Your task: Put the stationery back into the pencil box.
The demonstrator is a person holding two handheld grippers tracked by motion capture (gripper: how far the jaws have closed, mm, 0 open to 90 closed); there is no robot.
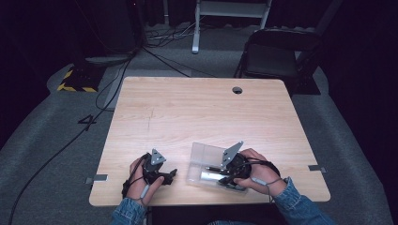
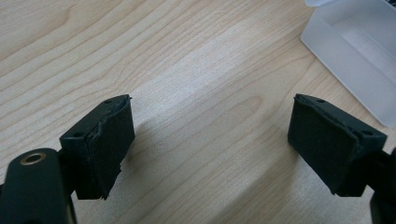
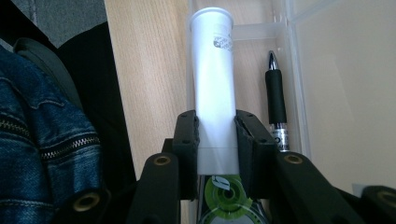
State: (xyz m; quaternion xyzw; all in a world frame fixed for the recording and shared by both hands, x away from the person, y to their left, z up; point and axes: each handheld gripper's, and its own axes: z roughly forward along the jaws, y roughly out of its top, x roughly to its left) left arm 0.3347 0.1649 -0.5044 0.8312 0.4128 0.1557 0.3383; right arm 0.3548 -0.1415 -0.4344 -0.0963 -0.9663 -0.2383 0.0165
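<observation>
White tube gripped over the clear box.
At frame centre, the right gripper (image 3: 216,140) clamps the white tube (image 3: 214,79) above the clear plastic box (image 3: 299,93), beside a black pen (image 3: 276,100); the left gripper (image 2: 210,140) stands apart over the table (image 2: 187,70).

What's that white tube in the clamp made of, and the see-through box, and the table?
The white tube looks like smooth matte plastic: even colour, moulded rim. The box seems clear, slightly frosted plastic, since the pen and wood show through its walls. The table shows pale wood grain, though it could be laminate.
</observation>
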